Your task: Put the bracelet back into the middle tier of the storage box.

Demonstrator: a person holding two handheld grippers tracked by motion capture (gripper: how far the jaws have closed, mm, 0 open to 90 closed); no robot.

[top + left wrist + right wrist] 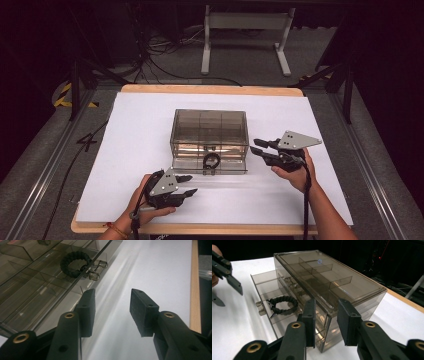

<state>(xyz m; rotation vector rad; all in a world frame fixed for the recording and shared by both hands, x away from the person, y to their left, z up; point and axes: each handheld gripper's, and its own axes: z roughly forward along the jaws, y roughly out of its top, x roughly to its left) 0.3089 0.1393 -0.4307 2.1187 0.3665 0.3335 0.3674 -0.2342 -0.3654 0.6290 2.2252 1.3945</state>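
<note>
Box (210, 131) long axis 9–3, drawer (210, 164) w/ bracelet (211, 161) pulled toward 6; left claw (186, 185) at 7, right claw (260, 147) at 3, both part-open, empty, bare surface (135, 150) around.

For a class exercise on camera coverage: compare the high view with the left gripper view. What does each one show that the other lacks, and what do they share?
High view alone: both hands, the right gripper, the whole smoky clear drawer box, and the floor with a white frame.
Left gripper view alone: the pad faces of the left gripper, jaws apart with nothing between them, and the drawer's two clear knobs.
Shared: the black braided bracelet in the open drawer, and the white tabletop.
</note>
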